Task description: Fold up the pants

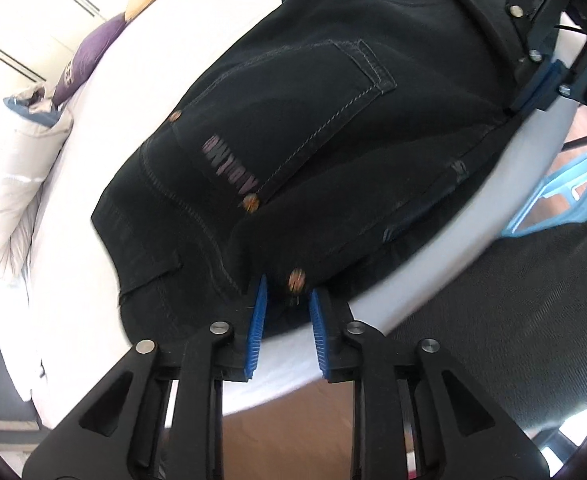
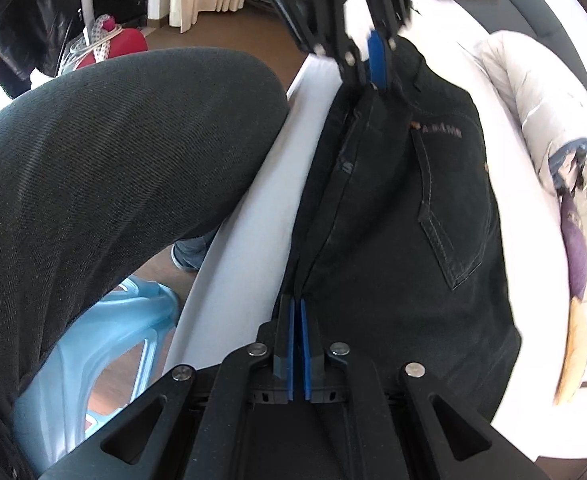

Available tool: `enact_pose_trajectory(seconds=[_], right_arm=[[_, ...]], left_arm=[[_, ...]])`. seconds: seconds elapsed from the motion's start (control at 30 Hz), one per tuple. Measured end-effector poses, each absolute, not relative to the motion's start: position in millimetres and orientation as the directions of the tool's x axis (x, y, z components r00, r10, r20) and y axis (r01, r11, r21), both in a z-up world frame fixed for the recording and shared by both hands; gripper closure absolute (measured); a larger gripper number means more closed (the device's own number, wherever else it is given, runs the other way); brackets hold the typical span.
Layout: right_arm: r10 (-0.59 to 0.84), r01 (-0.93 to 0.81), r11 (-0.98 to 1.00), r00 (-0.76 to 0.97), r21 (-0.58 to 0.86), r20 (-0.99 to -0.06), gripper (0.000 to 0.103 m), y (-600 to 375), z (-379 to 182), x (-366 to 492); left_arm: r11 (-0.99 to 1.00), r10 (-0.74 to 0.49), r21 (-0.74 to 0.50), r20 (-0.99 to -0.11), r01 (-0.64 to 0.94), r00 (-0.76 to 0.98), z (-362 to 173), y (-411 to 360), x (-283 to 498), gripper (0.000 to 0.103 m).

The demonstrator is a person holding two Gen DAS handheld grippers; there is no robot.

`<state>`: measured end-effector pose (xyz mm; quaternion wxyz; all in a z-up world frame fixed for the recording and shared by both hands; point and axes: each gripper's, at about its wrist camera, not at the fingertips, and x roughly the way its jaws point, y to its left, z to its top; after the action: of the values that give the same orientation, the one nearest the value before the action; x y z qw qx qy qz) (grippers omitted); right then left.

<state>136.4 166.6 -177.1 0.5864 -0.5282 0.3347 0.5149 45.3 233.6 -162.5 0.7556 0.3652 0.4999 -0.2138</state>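
Observation:
Black jeans (image 1: 313, 120) lie folded on a white bed (image 1: 153, 60), back pocket and stitched logo facing up. My left gripper (image 1: 287, 286) is at the jeans' near corner with its blue pads apart; a copper rivet (image 1: 296, 280) and the cloth edge sit between the tips, unpressed. In the right wrist view the left gripper (image 2: 373, 84) is at the far end of the jeans (image 2: 393, 240). My right gripper (image 2: 297, 306) has its pads together on the jeans' folded edge. The left wrist view shows the right gripper (image 1: 519, 106) at the upper right, clamped on the same edge.
A person's leg in dark grey trousers (image 2: 113, 160) stands against the bed's side (image 2: 253, 220). A light blue plastic stool (image 2: 93, 360) is on the wooden floor below. A pale duvet (image 1: 13, 160) and a purple pillow (image 1: 93, 52) lie along the bed's far side.

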Motion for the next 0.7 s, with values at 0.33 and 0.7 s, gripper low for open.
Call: enact_pose_trajectory(seconds=[0.33, 0.7], right_arm=[[0.251, -0.959, -0.056, 0.255, -0.277, -0.934, 0.095, 165.4, -176.2, 139.8], [0.257, -0.942, -0.031, 0.314, -0.333, -0.914, 0.093, 158.3, -180.1, 123.0]], left_arm=[[0.815, -0.014, 0.262, -0.882, 0.517, 0.47, -116.5, 255.2, 78.0, 0.08], [0.821, -0.078, 0.166, -0.915, 0.547, 0.396, -175.7, 183.5, 120.6, 0.08]])
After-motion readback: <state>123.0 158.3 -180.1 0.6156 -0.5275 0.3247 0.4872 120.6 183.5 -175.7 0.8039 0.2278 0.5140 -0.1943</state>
